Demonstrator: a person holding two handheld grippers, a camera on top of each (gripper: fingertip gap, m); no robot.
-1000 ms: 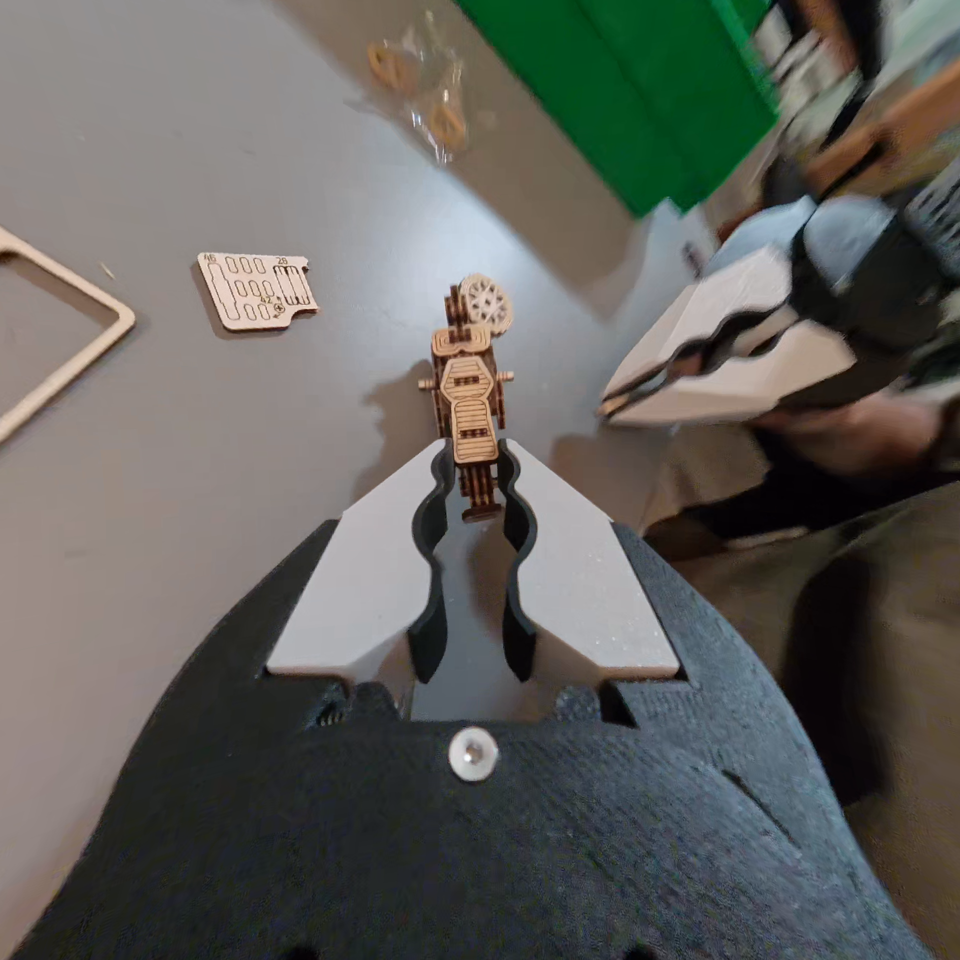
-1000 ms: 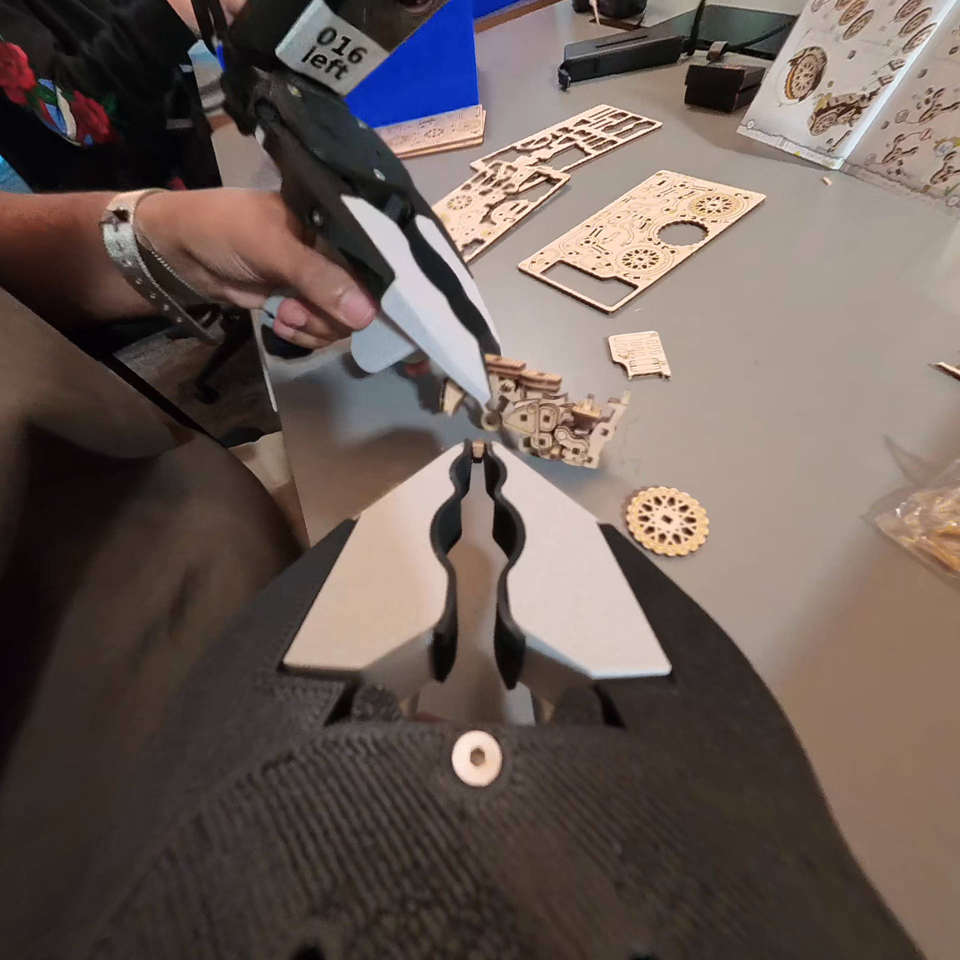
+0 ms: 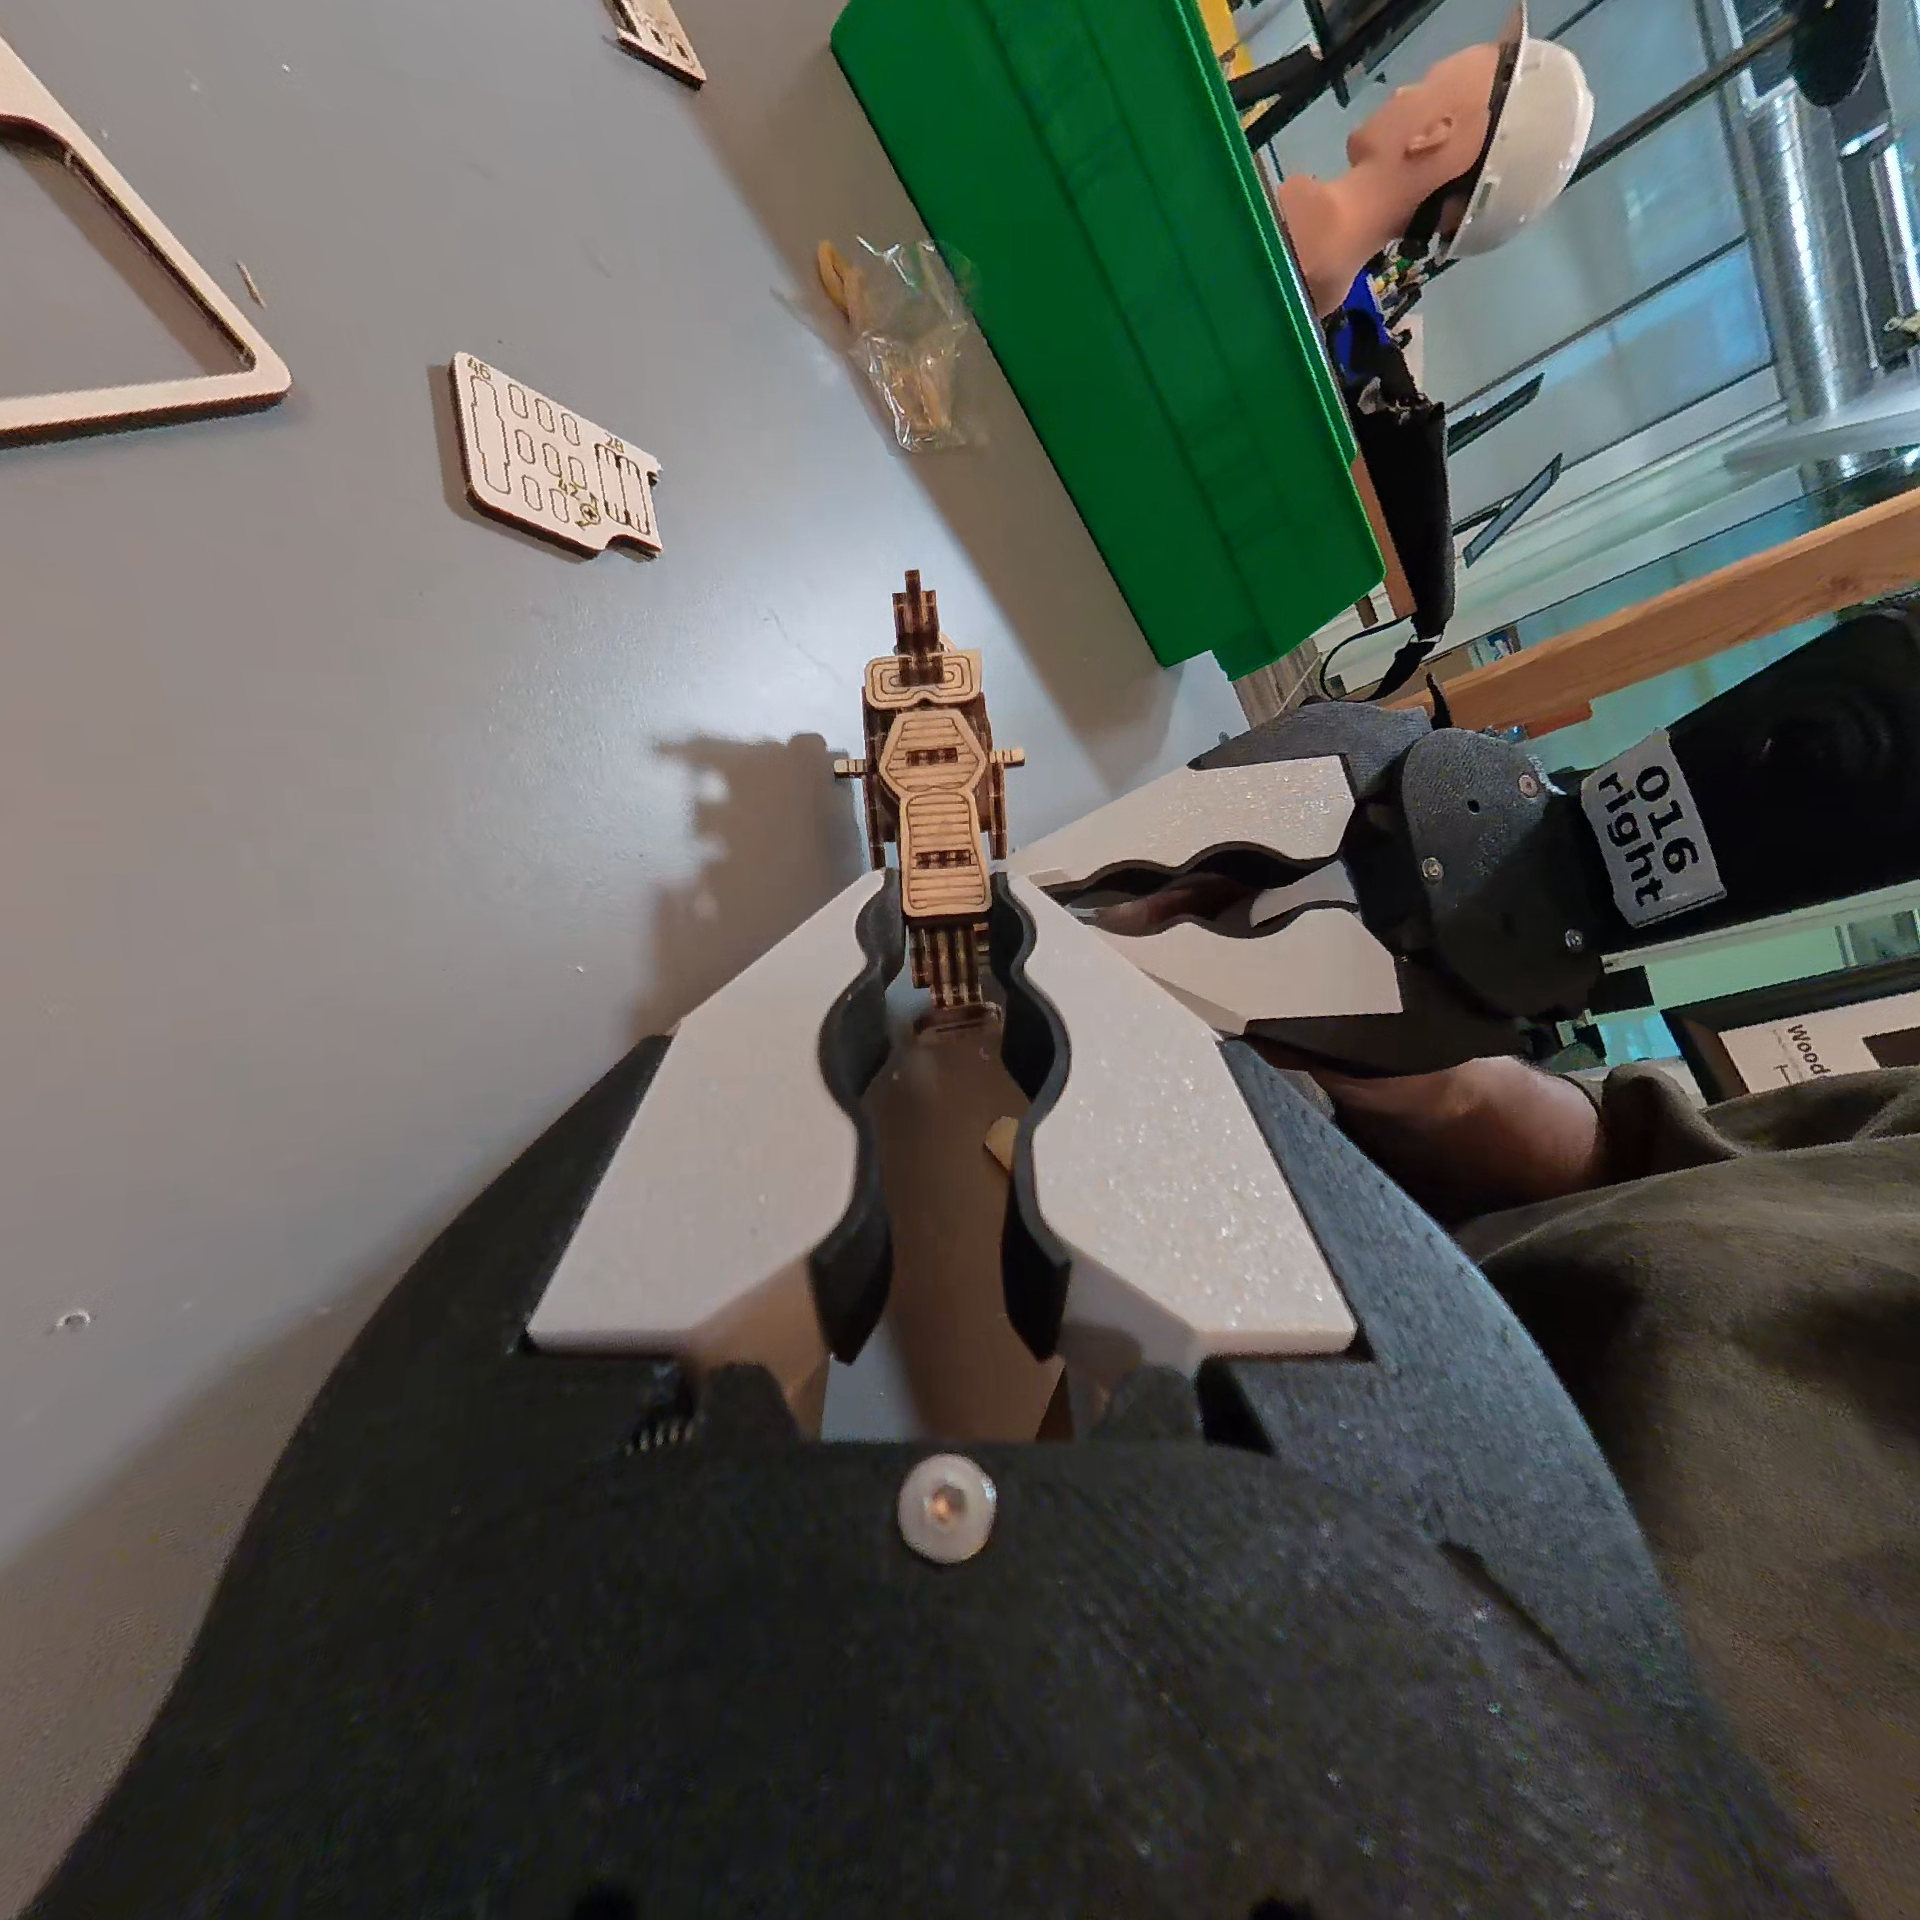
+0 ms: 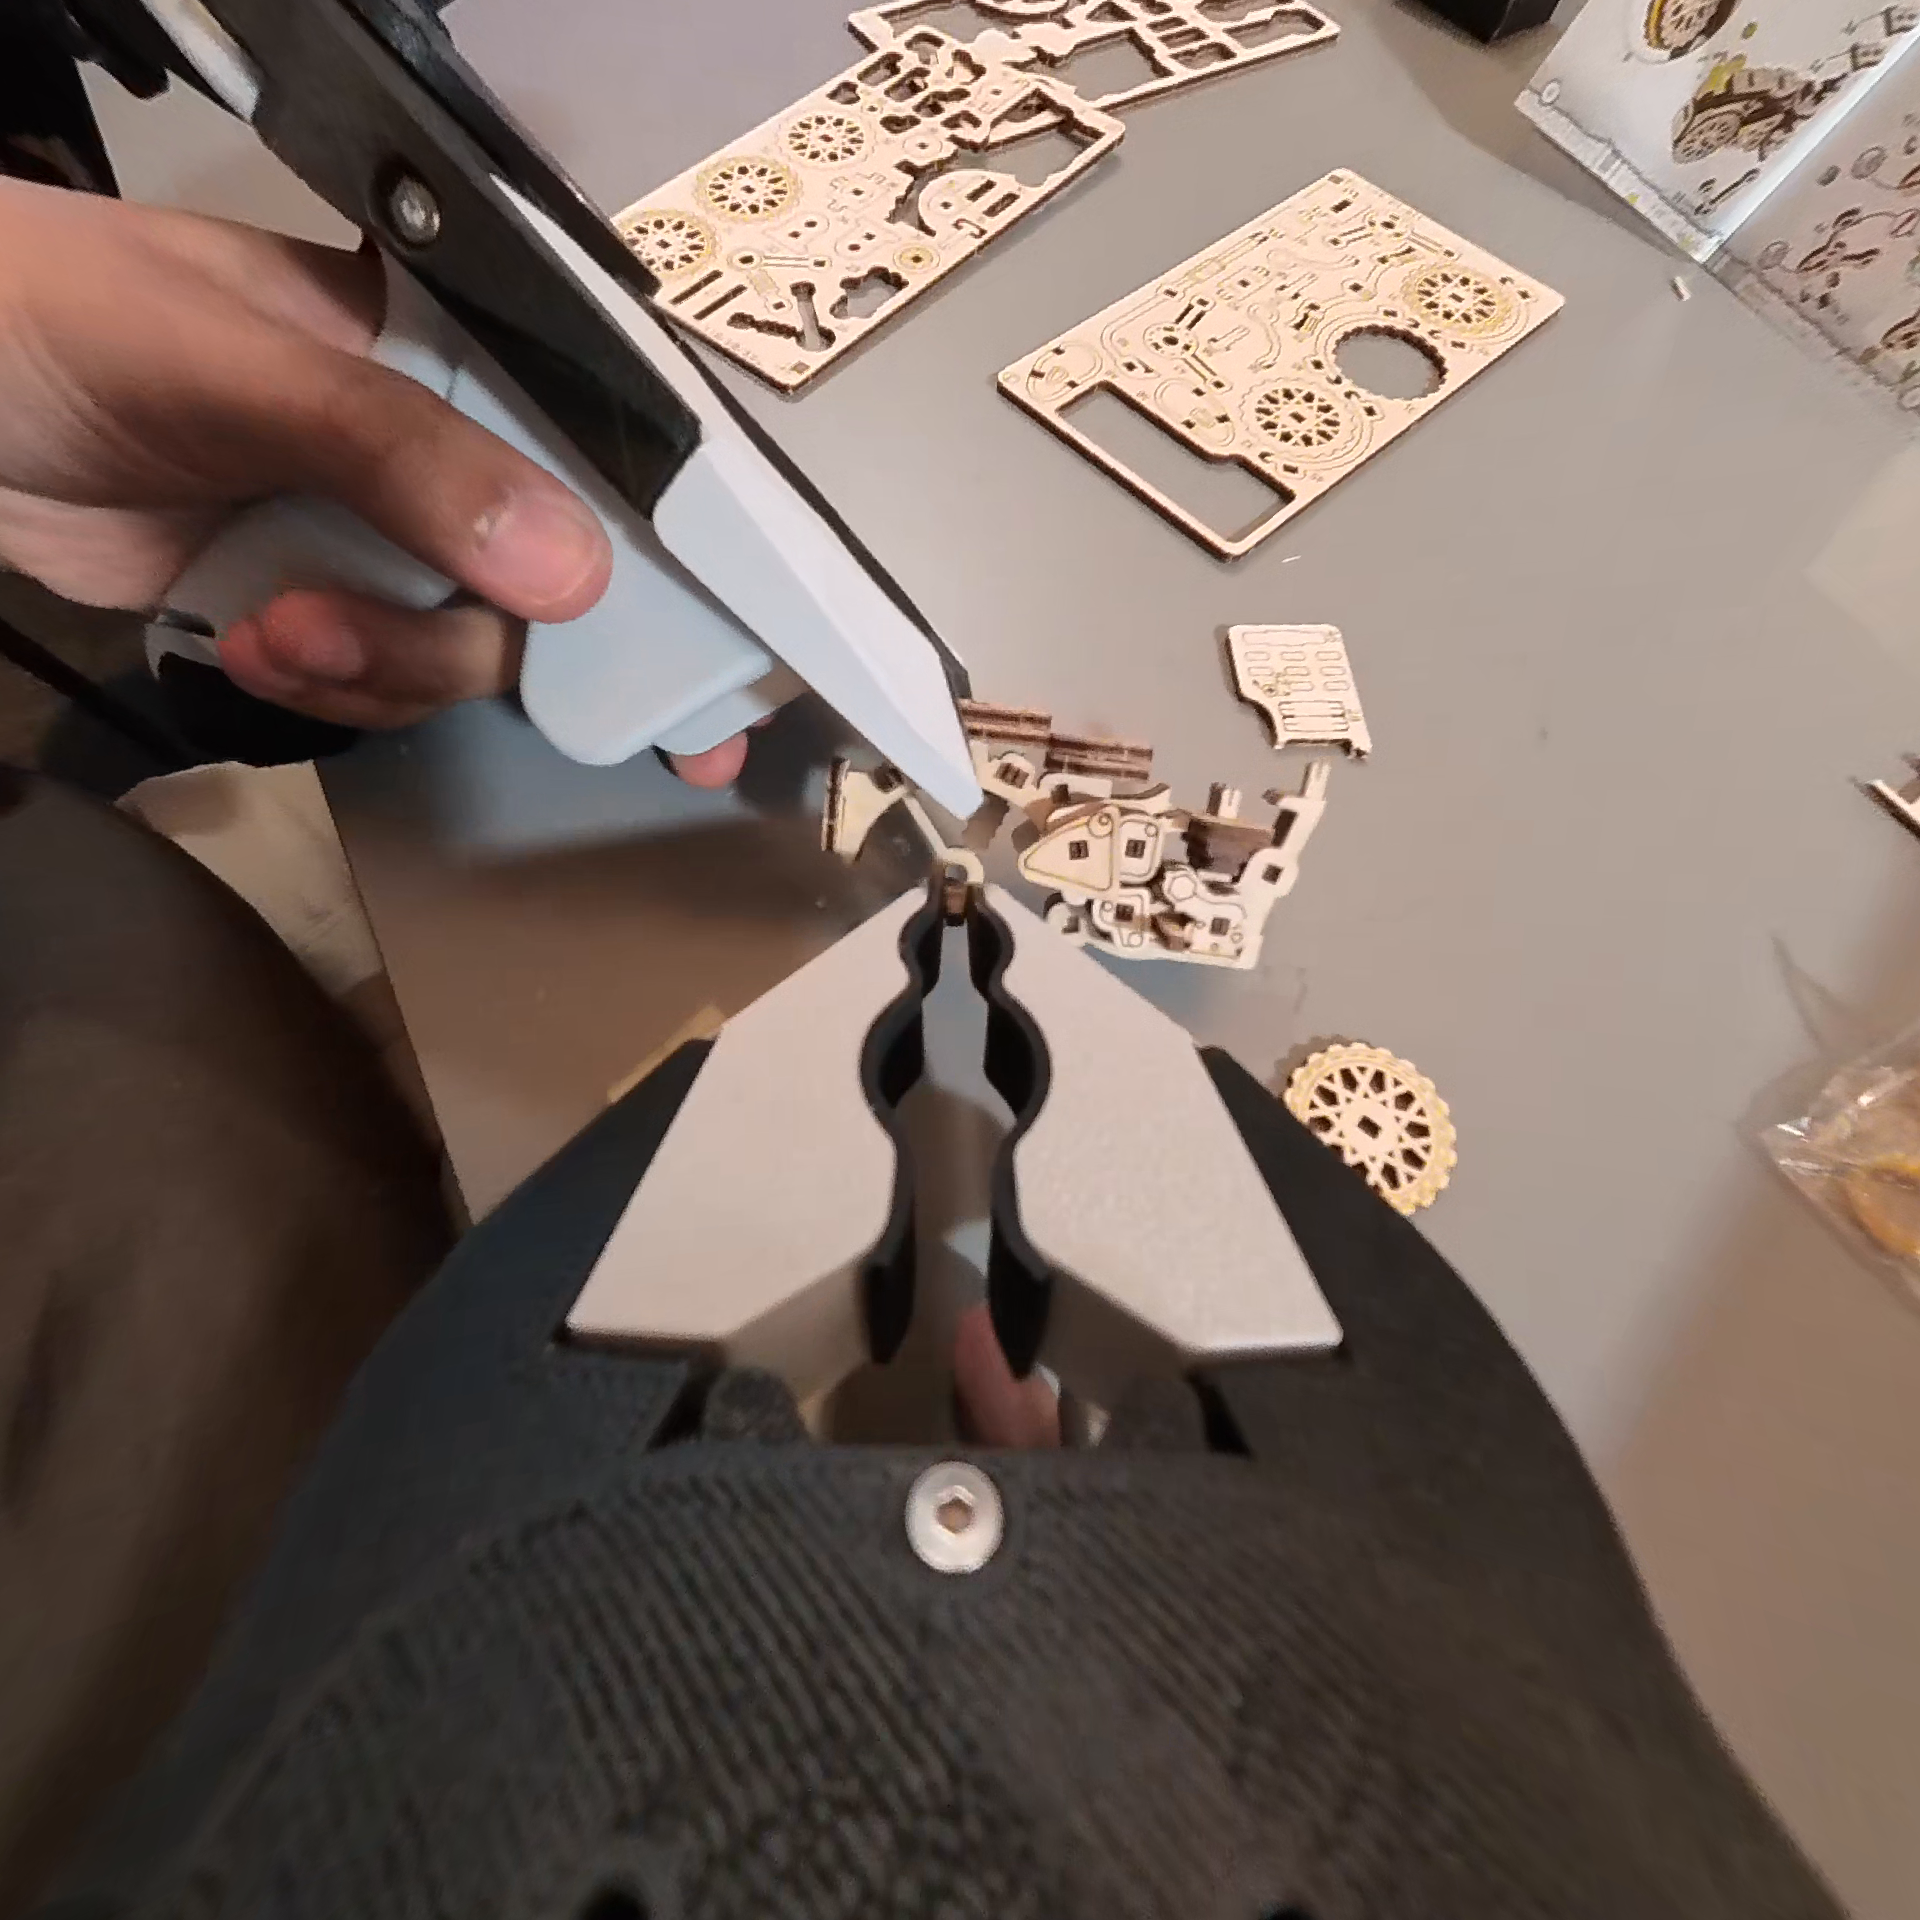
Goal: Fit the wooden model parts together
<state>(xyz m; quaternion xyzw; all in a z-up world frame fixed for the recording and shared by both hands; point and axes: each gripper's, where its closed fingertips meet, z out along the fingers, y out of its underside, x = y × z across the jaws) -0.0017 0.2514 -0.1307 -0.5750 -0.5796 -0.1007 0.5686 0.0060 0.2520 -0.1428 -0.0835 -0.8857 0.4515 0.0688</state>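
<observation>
My left gripper (image 3: 943, 902) is shut on the rear end of a small wooden model body (image 3: 932, 771) and holds it above the grey table (image 3: 343, 831). In the right wrist view the model (image 4: 1138, 868) hangs sideways from the left gripper (image 4: 961, 798). My right gripper (image 4: 954, 906) is shut on a tiny wooden peg (image 4: 954, 902), whose tip touches a small ring on the model's underside. In the left wrist view the right gripper (image 3: 1075, 883) comes in from the right, its tips hidden behind my left finger.
A loose wooden wheel (image 4: 1369, 1138) lies right of my right gripper. A small part card (image 4: 1299, 688) and two larger part sheets (image 4: 1283, 358) (image 4: 883, 197) lie beyond. A plastic bag (image 4: 1860, 1153) is at the right edge. A green box (image 3: 1101, 312) stands at the table's edge. My left and right fingertips are right by each other. The left tips stand about 9 cm off the small part card (image 4: 1299, 688). Look for it in the left wrist view (image 3: 567, 471) too.
The right gripper has come in close, bringing its peg up against the model's underside. The left gripper has tilted with the model still in it.
</observation>
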